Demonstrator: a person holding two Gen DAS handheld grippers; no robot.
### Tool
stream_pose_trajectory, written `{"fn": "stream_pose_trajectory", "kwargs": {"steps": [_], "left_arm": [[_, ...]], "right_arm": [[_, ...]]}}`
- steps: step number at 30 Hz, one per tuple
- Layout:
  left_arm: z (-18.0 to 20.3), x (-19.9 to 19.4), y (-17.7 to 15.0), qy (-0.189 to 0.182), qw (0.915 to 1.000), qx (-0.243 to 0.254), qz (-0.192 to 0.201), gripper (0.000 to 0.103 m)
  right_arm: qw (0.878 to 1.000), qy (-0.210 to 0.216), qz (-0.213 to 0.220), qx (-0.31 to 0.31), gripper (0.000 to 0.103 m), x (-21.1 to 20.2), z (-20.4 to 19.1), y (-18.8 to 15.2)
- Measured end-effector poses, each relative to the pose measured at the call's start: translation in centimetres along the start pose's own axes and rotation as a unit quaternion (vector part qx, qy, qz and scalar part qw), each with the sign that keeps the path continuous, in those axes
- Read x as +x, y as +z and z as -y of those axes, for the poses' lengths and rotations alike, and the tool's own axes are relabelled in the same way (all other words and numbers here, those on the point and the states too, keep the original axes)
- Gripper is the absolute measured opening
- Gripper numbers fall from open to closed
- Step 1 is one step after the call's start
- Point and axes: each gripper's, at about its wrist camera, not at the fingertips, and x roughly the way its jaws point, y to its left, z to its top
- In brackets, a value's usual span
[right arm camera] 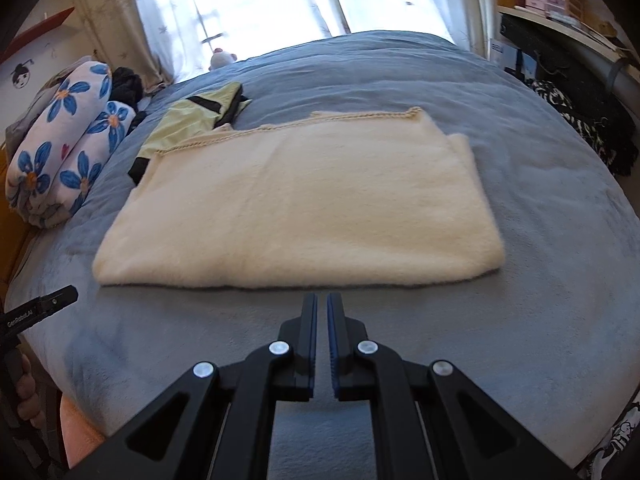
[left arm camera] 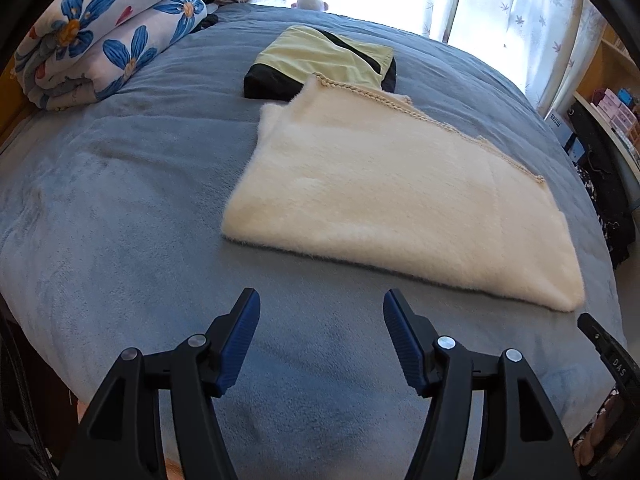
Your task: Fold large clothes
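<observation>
One folded cream garment (right arm camera: 296,208) is lying on the blue bedspread (right arm camera: 520,220) beside one yellow-black garment (right arm camera: 192,118); left gripper (left arm camera: 318,300) is gaping, right gripper (right arm camera: 322,300) is nearly clenched, empty.

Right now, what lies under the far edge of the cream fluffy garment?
The cream garment partly covers a folded yellow and black garment on the blue bedspread. How far it reaches underneath is hidden.

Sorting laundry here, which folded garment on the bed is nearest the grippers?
The fluffy cream garment, lying just ahead of both grippers; the yellow-and-black garment sits behind it, partly tucked under its far edge.
</observation>
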Motion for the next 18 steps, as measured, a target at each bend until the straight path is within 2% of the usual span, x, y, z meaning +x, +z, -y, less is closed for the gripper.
{"fn": "stream_pose_trajectory", "kwargs": {"steps": [1,5,8,13,18], "left_arm": [[0.1,0.0,-0.1,-0.008,1.0000,-0.001,0.000,0.064],[-0.2,0.9,-0.5,-0.056,0.9981,-0.023,-0.001,0.071],[-0.3,2.7,-0.6,-0.091,0.9949,-0.043,-0.014,0.072],[-0.6,6.4,-0.6,-0.118,0.9893,-0.082,-0.028,0.072],[-0.9,9.6,-0.1,-0.151,0.9822,-0.110,-0.018,0.072]], "right_arm": [[1.000,0.005,0.000,-0.005,0.007,0.0,-0.4,-0.1],[1.000,0.012,0.002,-0.022,0.023,0.4,-1.7,-0.2],[1.000,0.014,0.003,-0.027,0.024,1.0,-2.2,0.0],[1.000,0.022,-0.001,-0.022,0.024,2.6,-2.6,0.5],[0.999,0.029,-0.004,-0.023,0.024,4.3,-3.1,1.2]]}}
